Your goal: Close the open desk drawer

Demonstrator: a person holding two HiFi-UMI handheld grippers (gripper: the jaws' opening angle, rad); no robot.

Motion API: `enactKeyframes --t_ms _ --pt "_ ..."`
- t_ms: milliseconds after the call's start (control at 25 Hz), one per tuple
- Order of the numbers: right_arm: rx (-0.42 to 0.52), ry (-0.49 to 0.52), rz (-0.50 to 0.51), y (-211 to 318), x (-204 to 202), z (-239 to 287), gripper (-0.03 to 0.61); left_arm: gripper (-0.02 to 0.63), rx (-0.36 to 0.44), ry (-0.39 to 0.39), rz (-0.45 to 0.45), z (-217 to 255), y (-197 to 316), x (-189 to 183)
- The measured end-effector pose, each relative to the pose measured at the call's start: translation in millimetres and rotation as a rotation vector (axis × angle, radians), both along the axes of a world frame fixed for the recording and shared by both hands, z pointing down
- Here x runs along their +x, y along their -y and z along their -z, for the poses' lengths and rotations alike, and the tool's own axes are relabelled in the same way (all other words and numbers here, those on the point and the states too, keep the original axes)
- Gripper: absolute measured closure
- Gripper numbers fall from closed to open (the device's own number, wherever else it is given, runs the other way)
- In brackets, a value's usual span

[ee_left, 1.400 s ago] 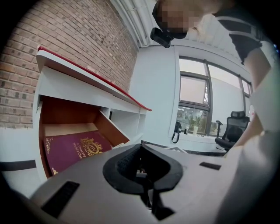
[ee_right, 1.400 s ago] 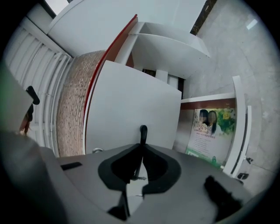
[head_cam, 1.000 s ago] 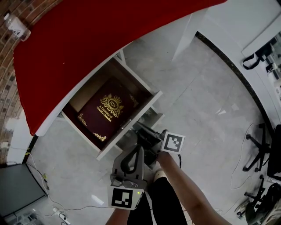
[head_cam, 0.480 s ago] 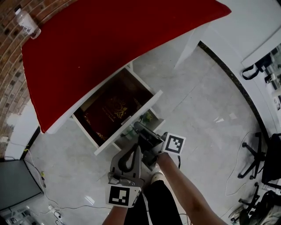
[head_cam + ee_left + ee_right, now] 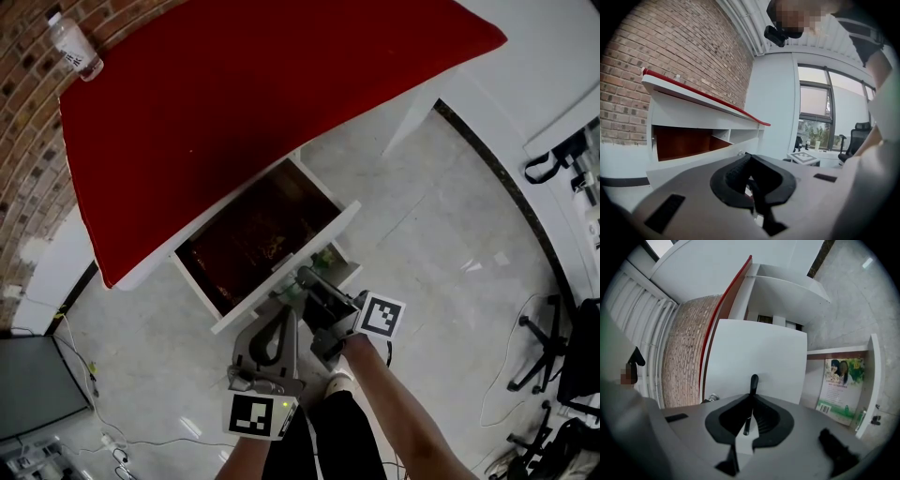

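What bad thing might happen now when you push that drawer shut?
1. The right gripper pinches only the thin drawer handle; its fingers might slip off it.
2. The green book sits in an open space just below; the gripper might bump that space's front edge.
3. A hard slam might shake the bottle standing near the red desk top's corner.

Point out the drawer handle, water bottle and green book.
drawer handle (image 5: pixel 753 380), right gripper view, dark end above the tongs
water bottle (image 5: pixel 77 47), head view, its body
green book (image 5: pixel 839 390), right gripper view, cover's middle
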State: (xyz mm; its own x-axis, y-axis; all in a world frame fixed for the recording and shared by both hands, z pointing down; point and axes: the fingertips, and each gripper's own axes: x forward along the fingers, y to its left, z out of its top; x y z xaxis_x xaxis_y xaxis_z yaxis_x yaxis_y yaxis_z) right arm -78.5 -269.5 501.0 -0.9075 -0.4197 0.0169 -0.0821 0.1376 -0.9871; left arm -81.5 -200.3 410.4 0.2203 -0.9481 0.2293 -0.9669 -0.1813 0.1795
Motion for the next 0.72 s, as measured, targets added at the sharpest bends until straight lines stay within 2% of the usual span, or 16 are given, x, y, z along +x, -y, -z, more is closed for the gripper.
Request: enactKeyframes --t_ms 200,720 --pt "-0.025 0.009 -0.028 3 -3 -2 0.551 0.606 -0.008 -0.006 0.002 -2 0 -1" --pt "-0.043 -0.031 -0.010 28 -29 -5 0.551 0.606 -0.034 -0.027 0.018 -14 6 -9"
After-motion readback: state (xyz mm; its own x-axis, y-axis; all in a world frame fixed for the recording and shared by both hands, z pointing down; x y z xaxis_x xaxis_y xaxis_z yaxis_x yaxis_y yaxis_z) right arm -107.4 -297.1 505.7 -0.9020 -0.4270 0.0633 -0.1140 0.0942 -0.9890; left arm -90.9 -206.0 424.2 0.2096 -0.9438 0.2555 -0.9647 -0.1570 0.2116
